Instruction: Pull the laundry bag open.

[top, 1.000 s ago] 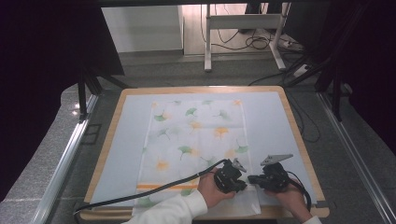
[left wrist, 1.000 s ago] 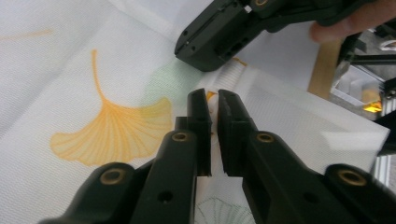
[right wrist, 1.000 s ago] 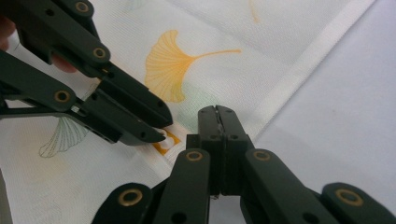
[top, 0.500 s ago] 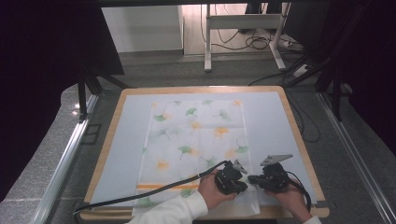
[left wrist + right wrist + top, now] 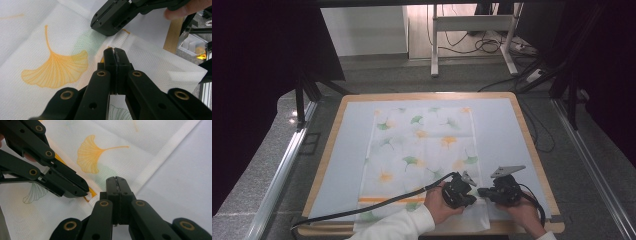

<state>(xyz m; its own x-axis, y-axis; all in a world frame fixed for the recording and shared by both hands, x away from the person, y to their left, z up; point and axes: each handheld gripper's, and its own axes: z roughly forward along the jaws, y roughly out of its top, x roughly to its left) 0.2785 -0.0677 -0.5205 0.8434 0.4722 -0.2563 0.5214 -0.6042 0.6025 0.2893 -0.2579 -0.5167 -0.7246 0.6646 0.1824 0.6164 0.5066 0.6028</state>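
A grey floor and a dark room frame the high view, with a white metal stand (image 5: 472, 35) and loose cables in the upper middle, and in the centre sits the wood-rimmed table (image 5: 532, 145) under a pale blue top. Spread down its middle lies the white cloth (image 5: 422, 150), printed with green and orange ginkgo leaves and an orange stripe (image 5: 382, 200) near its lower edge. At the lower middle of the frame two white-sleeved hands come in: the left gripper (image 5: 468, 186) and the right gripper (image 5: 482, 191) meet tip to tip, just beside each other at the cloth's lower right part, a black cable (image 5: 362, 212) trailing off to the lower left. Over to the left gripper view: the two black jaws rise from the bottom and stand pressed together, their tips at a raised fold of the cloth (image 5: 150, 60) at centre frame; whether fabric is pinched between them I cannot tell. An orange leaf (image 5: 56, 68) sits at left, and the right gripper (image 5: 110, 21) comes down from the top, its tip on the same fold. Now the right gripper view: these jaws are closed too, tips at the cloth (image 5: 130, 135) close to its white hem (image 5: 160, 160), which runs diagonally up to the right, with bare blue surface beyond. The left gripper (image 5: 86, 191) reaches in from the left, nose down by an orange strip.
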